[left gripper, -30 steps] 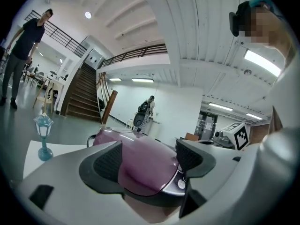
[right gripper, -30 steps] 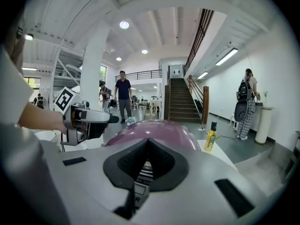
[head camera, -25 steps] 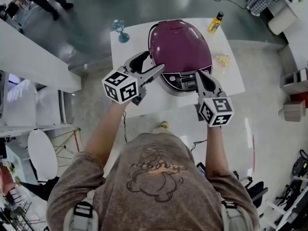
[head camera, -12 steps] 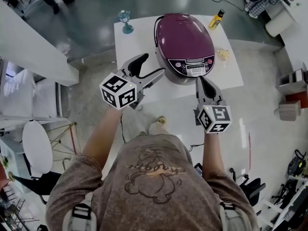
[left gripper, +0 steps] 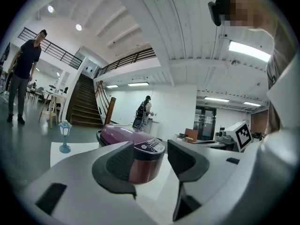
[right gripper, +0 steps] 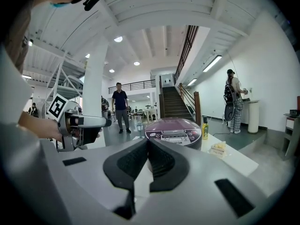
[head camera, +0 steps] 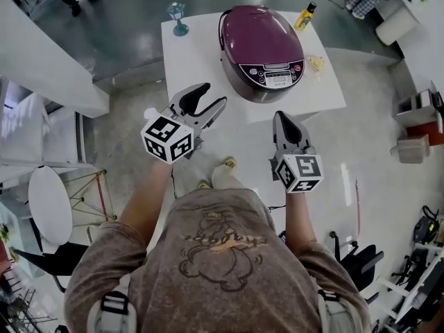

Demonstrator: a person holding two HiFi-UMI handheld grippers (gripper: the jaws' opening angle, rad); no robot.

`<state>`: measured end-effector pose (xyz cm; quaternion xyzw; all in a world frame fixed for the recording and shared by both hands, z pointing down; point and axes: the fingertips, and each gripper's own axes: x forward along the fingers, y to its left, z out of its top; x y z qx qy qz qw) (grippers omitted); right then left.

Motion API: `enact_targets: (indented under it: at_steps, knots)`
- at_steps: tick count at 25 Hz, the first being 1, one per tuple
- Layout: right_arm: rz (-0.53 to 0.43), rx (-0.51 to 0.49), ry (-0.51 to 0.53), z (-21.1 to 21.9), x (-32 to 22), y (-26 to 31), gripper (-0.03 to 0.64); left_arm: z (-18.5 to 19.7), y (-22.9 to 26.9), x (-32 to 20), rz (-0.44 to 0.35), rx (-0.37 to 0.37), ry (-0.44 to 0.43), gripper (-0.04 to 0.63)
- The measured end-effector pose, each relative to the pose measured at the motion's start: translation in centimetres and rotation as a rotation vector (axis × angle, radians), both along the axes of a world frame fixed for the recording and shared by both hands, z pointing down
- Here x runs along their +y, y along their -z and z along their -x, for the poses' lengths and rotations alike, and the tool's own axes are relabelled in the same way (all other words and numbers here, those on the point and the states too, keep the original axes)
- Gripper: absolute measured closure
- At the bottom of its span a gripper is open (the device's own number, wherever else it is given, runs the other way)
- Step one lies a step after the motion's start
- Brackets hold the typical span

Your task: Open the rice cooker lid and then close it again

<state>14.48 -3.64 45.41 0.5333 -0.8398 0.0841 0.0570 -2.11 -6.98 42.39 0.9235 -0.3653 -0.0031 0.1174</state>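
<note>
**toast_fan:** quick one, where's the rice cooker (head camera: 267, 55) sitting, and is the lid (head camera: 257, 33) up?

**gripnerd:** it's the purple one on the white table (head camera: 198, 61), on the back half toward 12 o'clock in the head view. The lid is down flat. The control panel (head camera: 272, 73) faces 6 o'clock, toward the person.

**toast_fan:** and the claws? anything grabbed?

**gripnerd:** nope. The left gripper (head camera: 211, 97) is up by the table's 7 o'clock corner, at roughly 7 o'clock from the cooker and well apart from it. Its jaws have just been closing in a bit, but it's released. There's a clear gap with nothing in it, and the left gripper view just shows the cooker further off through that gap. The right gripper (head camera: 283, 118) is by the near edge at about 6 o'clock from the cooker, not touching it. That one's clenched, pads (right gripper: 161, 162) pressed together on nothing.

**toast_fan:** other stuff on the table?

**gripnerd:** there's a small blue lantern ornament (head camera: 177, 16) at the 11 o'clock corner. A yellow bottle (head camera: 305, 16) with a dark cap is just beside the cooker at its 1 o'clock, and some small yellowish thing (head camera: 316, 64) is at its 3 o'clock. Can't tell what that last one is.
</note>
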Motion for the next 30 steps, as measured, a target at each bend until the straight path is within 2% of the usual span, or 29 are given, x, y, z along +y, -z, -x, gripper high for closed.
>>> enact_targets:
  at_steps: [10,12,19,30]
  knots:
    - [-0.016,-0.009,-0.045,-0.1,3.8,-1.5,0.613,2.5,-2.6,3.4,-0.005,-0.028,0.101,0.540]
    - [-0.017,-0.016,-0.055,-0.1,4.1,-1.7,0.613,3.1,-2.9,3.7,-0.010,-0.038,0.120,0.557]
    - [-0.023,-0.030,-0.076,0.1,5.4,-2.2,0.614,4.7,-4.3,4.7,0.038,-0.018,0.158,0.574]
    - [-0.013,-0.059,-0.096,0.2,5.8,-2.5,0.615,4.8,-4.1,4.7,0.028,-0.040,0.165,0.574]
